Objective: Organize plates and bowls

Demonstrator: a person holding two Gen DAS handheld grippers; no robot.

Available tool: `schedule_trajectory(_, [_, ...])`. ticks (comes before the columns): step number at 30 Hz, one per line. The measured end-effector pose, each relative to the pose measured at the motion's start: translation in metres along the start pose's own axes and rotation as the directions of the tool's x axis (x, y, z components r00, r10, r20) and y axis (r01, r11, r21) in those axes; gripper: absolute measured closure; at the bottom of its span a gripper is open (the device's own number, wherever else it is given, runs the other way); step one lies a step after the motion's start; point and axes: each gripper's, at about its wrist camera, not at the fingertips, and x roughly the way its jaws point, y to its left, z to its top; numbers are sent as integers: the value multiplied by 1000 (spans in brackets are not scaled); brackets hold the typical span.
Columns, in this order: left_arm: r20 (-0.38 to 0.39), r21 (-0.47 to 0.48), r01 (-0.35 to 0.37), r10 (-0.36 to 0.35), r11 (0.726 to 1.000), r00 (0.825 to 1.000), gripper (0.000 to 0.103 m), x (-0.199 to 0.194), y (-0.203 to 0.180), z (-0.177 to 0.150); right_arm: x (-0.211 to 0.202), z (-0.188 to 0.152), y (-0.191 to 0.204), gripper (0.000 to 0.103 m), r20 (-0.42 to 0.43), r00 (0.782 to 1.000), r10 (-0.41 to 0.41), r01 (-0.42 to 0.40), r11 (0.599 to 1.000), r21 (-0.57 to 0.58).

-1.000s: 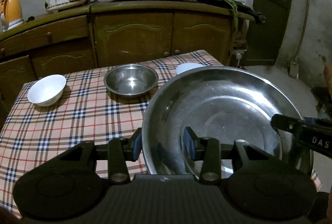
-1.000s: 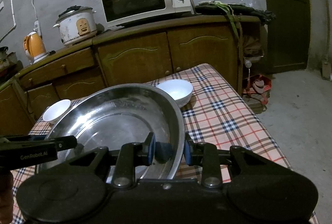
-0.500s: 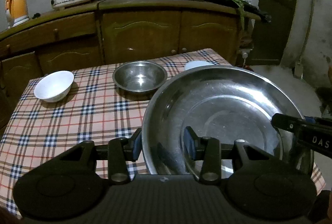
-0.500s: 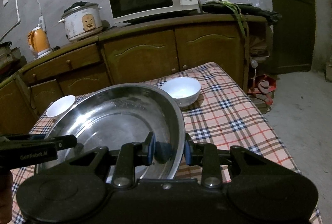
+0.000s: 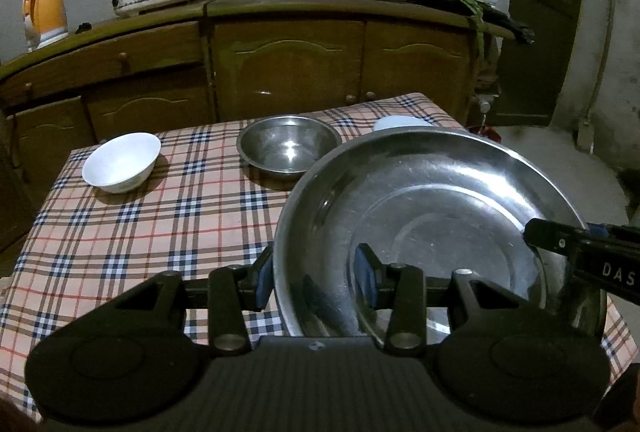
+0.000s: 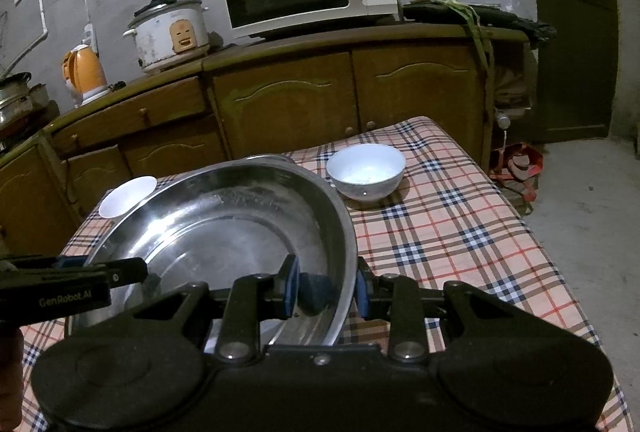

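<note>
A slip is judged the main risk: the large steel basin (image 5: 432,216) is gripped only at its thin, slick rim on two opposite sides, so uneven lowering could tilt it out of one clamp and onto the checked tablecloth (image 5: 132,232). Left to right on the table are seen a white bowl (image 5: 120,161), a smaller steel bowl (image 5: 288,147) and a second white bowl (image 6: 366,169), any of which could be struck. The left gripper (image 5: 316,270) is clamped on the basin's left rim, jaws narrowly parted around the wall. The right gripper (image 6: 326,286) is likewise clamped on the right rim
</note>
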Motion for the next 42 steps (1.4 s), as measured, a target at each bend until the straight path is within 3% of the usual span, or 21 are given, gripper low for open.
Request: schedule_trajectory(42, [17,-36,-98,98,995,995,61,-10,41,-5,14,-5,49,66,-29,997,75,-76,996,-50])
